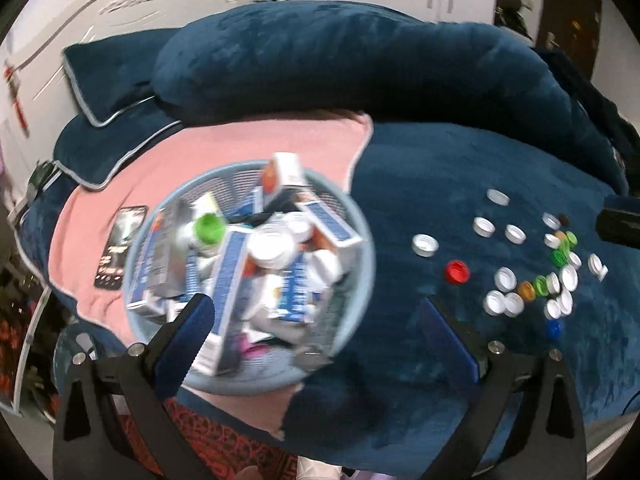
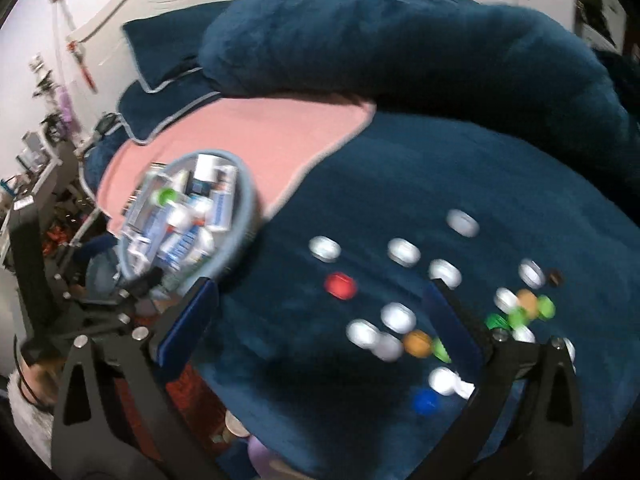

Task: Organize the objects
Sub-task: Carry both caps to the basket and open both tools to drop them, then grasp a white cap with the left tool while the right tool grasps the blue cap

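A light blue round basket (image 1: 352, 220) sits on a pink towel (image 1: 248, 148), heaped with blue-and-white boxes (image 1: 228, 268) and white bottles, one with a green cap (image 1: 208, 229). My left gripper (image 1: 316, 312) hangs open over the basket's near rim, nothing between its fingers. To the right, several loose bottle caps lie on the dark blue blanket: white ones (image 1: 426, 245), a red one (image 1: 457, 271), green, orange and blue. In the right wrist view my right gripper (image 2: 320, 292) is open above the blanket, with the red cap (image 2: 340, 285) and white caps (image 2: 398, 317) between and beyond its fingers. The basket (image 2: 244, 184) lies left.
A big dark blue cushion (image 1: 340, 64) and piped pillows (image 1: 108, 92) rise behind the towel. A dark card (image 1: 120, 248) lies on the towel left of the basket. A black object (image 1: 620, 224) shows at the right edge. Red patterned fabric (image 1: 208, 432) lies below the bed edge.
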Demonstrator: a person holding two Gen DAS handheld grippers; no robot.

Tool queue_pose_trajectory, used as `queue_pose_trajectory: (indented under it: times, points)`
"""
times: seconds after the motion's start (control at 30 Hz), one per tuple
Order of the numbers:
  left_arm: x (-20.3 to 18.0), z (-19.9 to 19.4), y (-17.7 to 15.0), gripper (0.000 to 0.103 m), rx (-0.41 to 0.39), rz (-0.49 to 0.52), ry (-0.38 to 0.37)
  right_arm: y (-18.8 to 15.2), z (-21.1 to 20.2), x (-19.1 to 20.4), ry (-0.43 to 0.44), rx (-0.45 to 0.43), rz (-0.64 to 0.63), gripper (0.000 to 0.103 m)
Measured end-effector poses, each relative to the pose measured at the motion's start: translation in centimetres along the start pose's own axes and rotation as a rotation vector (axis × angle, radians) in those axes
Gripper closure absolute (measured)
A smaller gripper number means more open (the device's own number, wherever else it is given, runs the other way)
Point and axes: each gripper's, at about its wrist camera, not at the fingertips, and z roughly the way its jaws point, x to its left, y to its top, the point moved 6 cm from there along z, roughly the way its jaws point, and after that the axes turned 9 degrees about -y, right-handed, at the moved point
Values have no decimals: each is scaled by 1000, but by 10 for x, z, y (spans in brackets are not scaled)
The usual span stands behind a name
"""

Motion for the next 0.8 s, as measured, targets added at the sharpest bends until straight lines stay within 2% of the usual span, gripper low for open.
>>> queue_pose_trajectory:
  times: [0.13,0.23,0.3,0.4,0.6,0.7,0.77,0.8]
  points:
    - [-30,11,-5,1,28,37,-37,-28,8,-50,-37,63,77,0]
    - [-53,23,-13,1,67,58,-90,-58,29,-74,-30,123,123,0]
    - [-69,33,-20,1,96,81,-118,-83,45,-82,14,169,177,0]
    - [-90,50,-31,1,137,116,-142,-126,80,-92,39,346,292,1]
    - [-118,80,-49,1,209,154,-184,-150,95,-89,-4,392,271,2]
    - [-123,88,-56,1,232,160,-194,-152,105,-92,11,396,319,13]
    - [-123,93,-59,1,240,163,-195,-155,111,-90,17,405,315,38]
    - [-123,95,-60,1,241,167,-192,-156,111,-89,-6,404,286,46]
